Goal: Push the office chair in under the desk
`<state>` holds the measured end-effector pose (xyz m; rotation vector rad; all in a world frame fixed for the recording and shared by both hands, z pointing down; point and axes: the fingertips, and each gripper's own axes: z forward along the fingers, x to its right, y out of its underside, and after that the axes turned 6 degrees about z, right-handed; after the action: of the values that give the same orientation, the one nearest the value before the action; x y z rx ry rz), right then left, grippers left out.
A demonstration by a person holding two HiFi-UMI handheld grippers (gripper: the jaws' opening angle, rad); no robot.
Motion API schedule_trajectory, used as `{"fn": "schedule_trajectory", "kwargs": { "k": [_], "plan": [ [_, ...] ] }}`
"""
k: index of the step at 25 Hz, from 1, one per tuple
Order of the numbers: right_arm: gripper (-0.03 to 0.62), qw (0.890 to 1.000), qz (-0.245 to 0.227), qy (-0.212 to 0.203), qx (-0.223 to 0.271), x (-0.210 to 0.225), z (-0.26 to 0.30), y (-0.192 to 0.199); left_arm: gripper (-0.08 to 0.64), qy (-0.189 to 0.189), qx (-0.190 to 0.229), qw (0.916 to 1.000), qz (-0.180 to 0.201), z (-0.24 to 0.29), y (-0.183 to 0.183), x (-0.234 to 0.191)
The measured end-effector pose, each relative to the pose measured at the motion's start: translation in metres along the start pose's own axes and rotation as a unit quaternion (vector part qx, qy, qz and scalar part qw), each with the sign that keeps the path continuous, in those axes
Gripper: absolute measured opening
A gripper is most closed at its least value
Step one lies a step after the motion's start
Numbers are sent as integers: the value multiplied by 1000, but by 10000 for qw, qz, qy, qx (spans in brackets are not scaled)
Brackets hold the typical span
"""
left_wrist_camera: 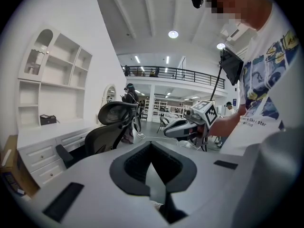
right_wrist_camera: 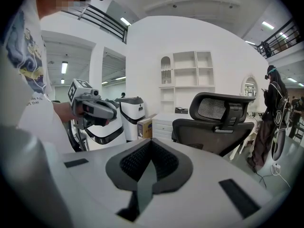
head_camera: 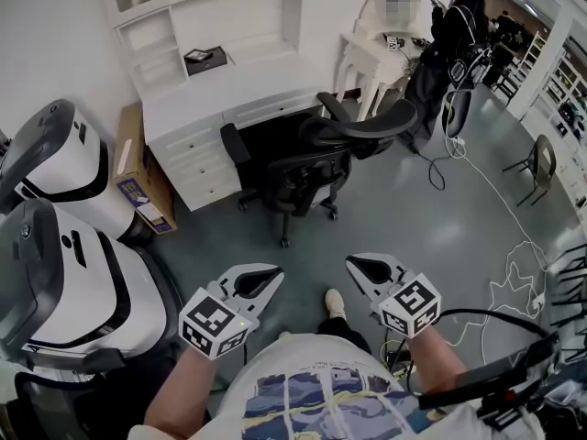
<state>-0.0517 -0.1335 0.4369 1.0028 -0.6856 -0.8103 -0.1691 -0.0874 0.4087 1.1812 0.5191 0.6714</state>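
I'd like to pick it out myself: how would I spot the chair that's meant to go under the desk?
Look for the white desk with shelves above it, against the wall. Right in front of it stands the chair. It is black and bulky, on wheels, with armrests and a headrest, unlike the thin-framed chair far off to the right.

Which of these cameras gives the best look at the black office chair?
The head view: the black mesh office chair shows whole from above, wheeled base included, at the white desk. In the left gripper view only its backrest, headrest and an armrest show; the right gripper view shows its back, base hidden.
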Motion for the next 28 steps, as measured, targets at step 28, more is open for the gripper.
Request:
{"fn": "schedule_trajectory", "kwargs": {
  "k": [28],
  "plan": [
    [25,9998,-159,-73,1,-10,13,-12,14,212,-103,9997,-20,3,4,-1]
  ]
}}
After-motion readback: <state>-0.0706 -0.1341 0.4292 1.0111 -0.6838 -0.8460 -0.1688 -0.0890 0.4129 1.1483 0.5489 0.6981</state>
